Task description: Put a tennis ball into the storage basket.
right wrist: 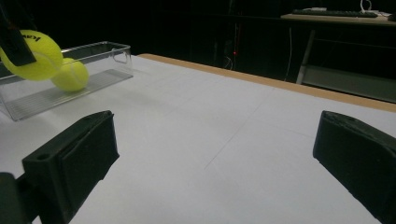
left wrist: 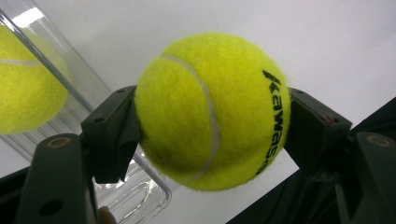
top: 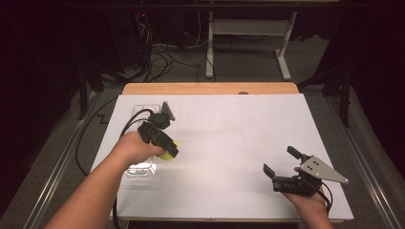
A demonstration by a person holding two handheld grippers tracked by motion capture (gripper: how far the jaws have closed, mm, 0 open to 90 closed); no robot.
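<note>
**Yellow ball squeezed in the left claw**

The tennis ball sits in the middle of the left gripper view, pinched on both sides by the two black jaws of the left gripper. The jaws press into its fuzzy skin, so the claw is closed tight on it. Black letters run down the ball's right side. In the high view this ball is left of the middle, held just beside the clear box.

A second ball lies inside that box, seen at the upper left of the right gripper view. The box looks see-through and long, though its far end is hard to make out in the high view.

The right gripper rests low at the lower right of the high view. Its jaws stand wide apart with nothing between them. Under everything is the white table.
</note>
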